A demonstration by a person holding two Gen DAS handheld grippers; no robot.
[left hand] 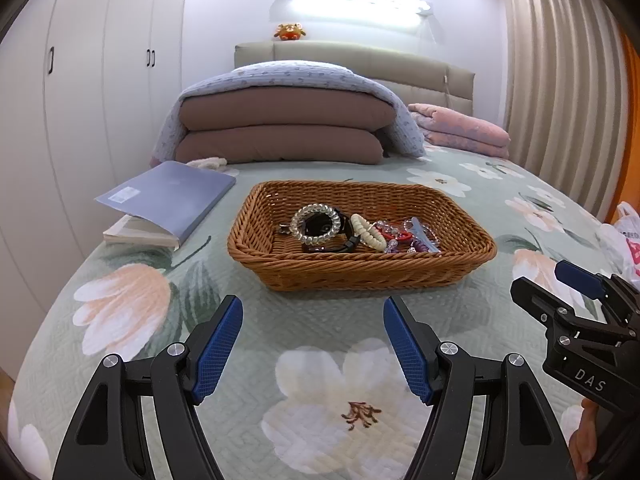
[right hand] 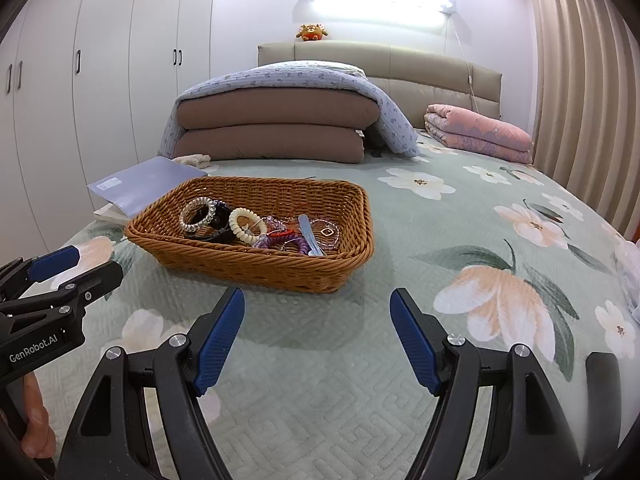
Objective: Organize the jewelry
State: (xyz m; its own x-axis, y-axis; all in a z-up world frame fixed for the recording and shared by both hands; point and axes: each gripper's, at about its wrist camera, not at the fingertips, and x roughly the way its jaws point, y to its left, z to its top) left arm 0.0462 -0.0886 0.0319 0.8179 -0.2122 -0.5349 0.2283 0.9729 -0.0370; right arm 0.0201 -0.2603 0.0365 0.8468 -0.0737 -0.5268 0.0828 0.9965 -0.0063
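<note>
Two hand-held grippers, left gripper [left hand: 313, 350] and right gripper [right hand: 317, 346], hover spread wide and empty over the floral bedspread [left hand: 320, 320], just short of the wicker basket [left hand: 280, 268] where tangled bracelets [left hand: 352, 230] could snag and lift together.

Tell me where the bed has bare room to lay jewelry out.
Bare quilt lies between the basket and both open grippers, and widely to the basket's right, up to the pink blanket. Crowded: the book left of the basket, folded bedding behind it.
</note>
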